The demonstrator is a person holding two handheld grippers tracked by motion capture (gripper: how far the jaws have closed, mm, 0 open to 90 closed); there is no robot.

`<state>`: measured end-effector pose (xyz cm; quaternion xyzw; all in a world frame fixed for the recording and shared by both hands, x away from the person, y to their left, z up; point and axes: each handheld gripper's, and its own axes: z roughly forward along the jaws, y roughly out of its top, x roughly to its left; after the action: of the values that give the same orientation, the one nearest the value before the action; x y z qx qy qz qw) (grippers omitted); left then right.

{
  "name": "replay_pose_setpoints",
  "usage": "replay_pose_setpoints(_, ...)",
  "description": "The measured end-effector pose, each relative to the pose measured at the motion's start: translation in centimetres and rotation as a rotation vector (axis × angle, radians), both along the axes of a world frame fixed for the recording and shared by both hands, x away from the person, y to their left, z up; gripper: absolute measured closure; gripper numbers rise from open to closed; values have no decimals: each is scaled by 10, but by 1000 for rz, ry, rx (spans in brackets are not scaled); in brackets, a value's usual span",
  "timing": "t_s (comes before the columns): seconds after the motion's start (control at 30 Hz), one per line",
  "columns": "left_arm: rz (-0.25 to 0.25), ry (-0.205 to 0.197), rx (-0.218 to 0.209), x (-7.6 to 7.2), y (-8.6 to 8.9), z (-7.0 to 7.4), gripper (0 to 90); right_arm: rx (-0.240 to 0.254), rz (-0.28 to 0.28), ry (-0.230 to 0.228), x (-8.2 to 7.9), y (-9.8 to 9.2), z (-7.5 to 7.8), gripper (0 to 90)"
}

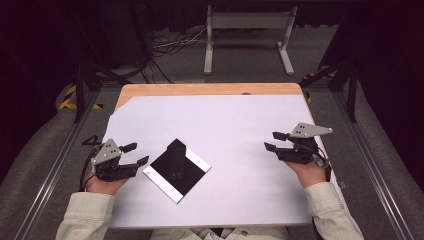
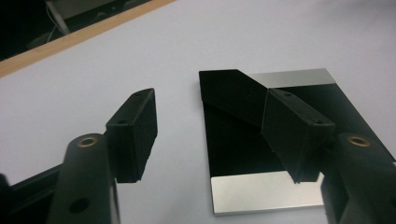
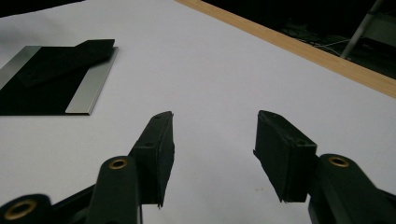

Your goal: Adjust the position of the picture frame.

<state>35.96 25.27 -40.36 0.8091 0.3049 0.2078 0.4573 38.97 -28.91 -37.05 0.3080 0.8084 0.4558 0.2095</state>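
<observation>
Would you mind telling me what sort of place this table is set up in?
Probably a lab or recording studio: dark curtains, an aluminium frame around the table, loose cables on the grey floor, and a white sheet covering the table.

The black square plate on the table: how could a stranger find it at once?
Look at the white sheet covering the table. Near its front left lies the black plate, turned like a diamond beside the open left gripper. Silver strips line two opposite edges, and it is the sheet's one dark thing.
</observation>
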Motion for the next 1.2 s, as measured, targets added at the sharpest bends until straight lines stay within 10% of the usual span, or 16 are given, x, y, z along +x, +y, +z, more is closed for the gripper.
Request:
replay_pose_setpoints(0.37, -56, 115, 38, -1, -6, 4, 888, -10, 13, 13, 1, 2, -1, 503)
replay_pose_setpoints(0.7, -76, 310, 148, 10, -13, -14, 900, -3, 3, 13, 3, 1, -2, 466)
replay_pose_setpoints(1.2, 4, 396, 297, 19, -3, -31, 900, 2, -5, 18, 4, 1, -4, 398)
